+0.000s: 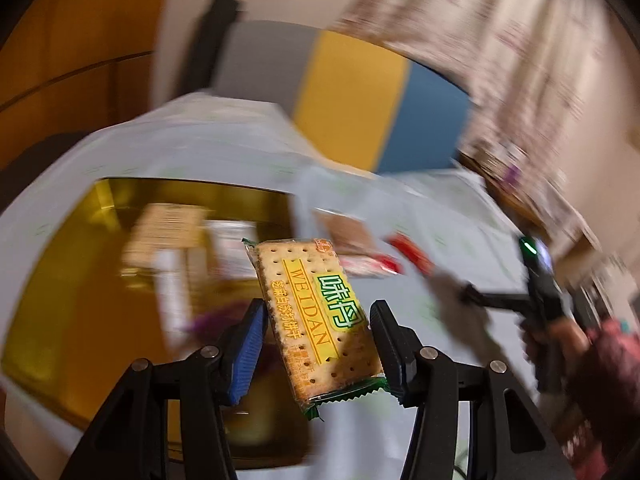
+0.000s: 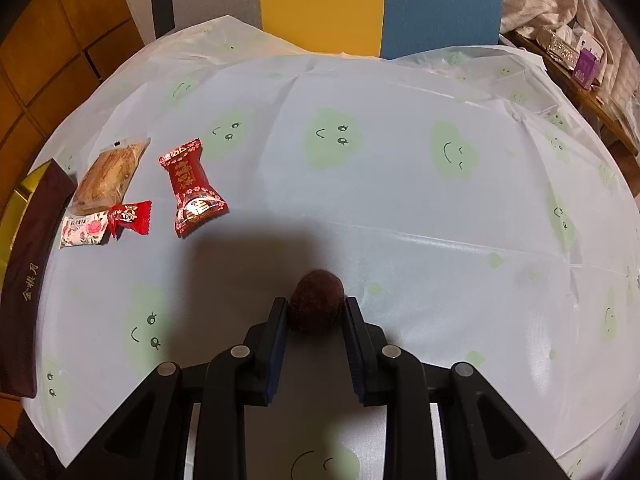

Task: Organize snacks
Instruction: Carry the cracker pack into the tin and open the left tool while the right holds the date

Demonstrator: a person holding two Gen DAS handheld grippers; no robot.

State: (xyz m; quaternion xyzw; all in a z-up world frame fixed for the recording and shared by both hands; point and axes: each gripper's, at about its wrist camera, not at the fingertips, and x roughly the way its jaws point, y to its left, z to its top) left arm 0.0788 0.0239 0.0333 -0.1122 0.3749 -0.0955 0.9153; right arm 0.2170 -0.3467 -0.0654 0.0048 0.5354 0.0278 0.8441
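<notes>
Gold-lined box point(image 1: 52, 288) at frame left already contains several packets, the left tool point(image 1: 318, 344) is clamped on a cracker packet point(image 1: 316, 320) beside it, the right tool point(image 2: 316, 312) grips a dark round snack point(image 2: 316, 306), and four wrapped snacks point(image 2: 192, 188) await on the surface point(image 2: 400, 200).

In the left wrist view, motion blur smears the packets point(image 1: 172, 240) in the gold tin point(image 1: 52, 292) at left; we cannot read them. In the right wrist view, the frame's left edge cuts off the dark box point(image 2: 32, 264).
</notes>
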